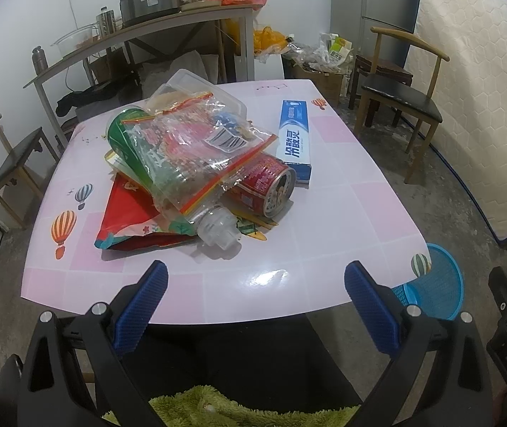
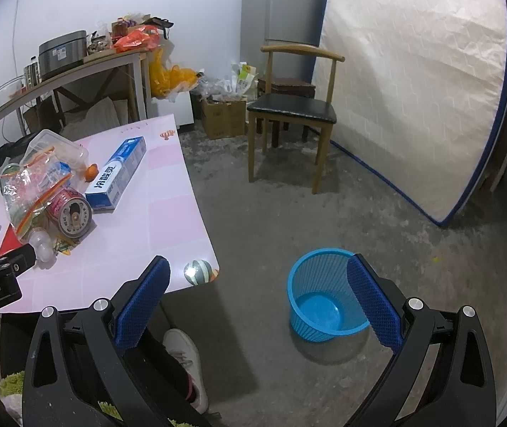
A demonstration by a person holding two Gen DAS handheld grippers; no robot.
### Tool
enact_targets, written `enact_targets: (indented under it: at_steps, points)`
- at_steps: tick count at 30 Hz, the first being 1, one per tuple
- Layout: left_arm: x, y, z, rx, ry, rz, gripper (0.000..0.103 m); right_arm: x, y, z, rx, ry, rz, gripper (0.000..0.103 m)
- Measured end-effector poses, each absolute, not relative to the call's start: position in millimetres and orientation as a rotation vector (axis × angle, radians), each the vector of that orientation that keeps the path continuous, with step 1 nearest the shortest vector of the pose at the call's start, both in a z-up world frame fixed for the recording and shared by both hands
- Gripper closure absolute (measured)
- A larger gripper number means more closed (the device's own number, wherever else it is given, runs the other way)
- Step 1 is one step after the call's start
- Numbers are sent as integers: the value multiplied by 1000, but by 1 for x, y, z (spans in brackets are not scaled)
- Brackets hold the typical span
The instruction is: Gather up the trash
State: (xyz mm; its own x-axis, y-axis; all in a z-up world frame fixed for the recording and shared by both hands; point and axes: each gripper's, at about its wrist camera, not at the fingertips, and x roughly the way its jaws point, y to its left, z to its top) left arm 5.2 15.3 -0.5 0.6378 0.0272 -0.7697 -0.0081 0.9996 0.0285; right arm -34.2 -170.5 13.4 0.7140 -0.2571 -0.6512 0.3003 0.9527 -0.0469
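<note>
Hovering at counter's near edge, both grippers empty, jaws wide.
Left gripper faced the trash pile on the counter: clear bottle, red can, zip bag, toothpaste box beside it. Right gripper was over the floor by the blue basket.

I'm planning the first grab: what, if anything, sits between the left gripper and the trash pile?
Nothing visible: only bare table lies between the open left gripper and the trash pile.
</note>
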Motion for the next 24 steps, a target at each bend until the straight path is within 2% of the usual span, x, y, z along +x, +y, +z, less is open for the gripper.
enact_targets:
  at_steps: [24]
  points:
    - [4, 20, -1, 27, 885, 20, 6, -34, -170, 13, 66, 710, -310, 7]
